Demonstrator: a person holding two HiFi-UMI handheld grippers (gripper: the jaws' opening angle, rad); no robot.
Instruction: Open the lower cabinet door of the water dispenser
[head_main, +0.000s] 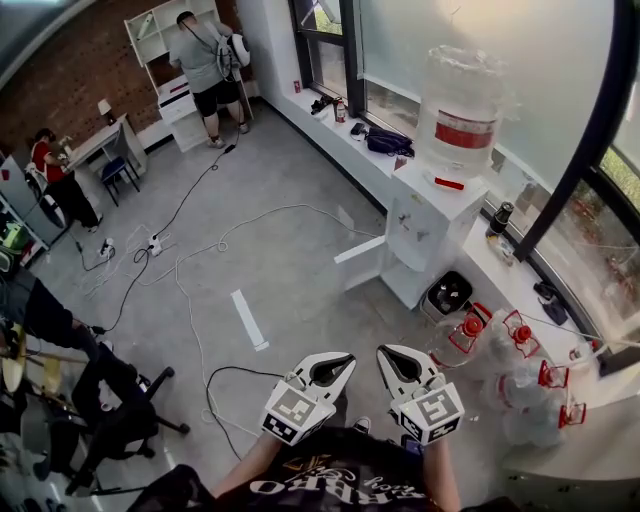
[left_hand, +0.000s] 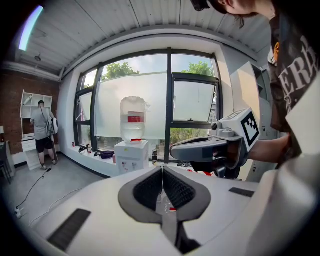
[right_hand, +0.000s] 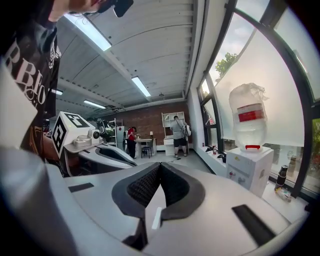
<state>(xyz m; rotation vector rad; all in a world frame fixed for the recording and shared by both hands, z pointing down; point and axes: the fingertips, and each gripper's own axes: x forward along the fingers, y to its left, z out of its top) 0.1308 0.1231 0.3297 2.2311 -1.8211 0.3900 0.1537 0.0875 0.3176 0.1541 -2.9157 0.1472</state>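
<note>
The white water dispenser (head_main: 432, 215) with a clear bottle on top stands by the window, well ahead of me. Its lower cabinet door (head_main: 360, 250) hangs swung out to the left. Both grippers are held close to my body, far from the dispenser. My left gripper (head_main: 336, 364) is shut with nothing between its pads (left_hand: 172, 187). My right gripper (head_main: 396, 360) is shut and empty too, its pads (right_hand: 145, 185) meeting. The dispenser (left_hand: 132, 152) shows small in the left gripper view, and to the right (right_hand: 248, 167) in the right gripper view.
Several empty water bottles with red caps (head_main: 520, 370) lie by the sill at right, a black bin (head_main: 450, 293) beside the dispenser. Cables (head_main: 200, 250) run across the grey floor. An office chair (head_main: 115, 400) stands at left. Two people (head_main: 205, 60) (head_main: 50, 165) are at the far desks.
</note>
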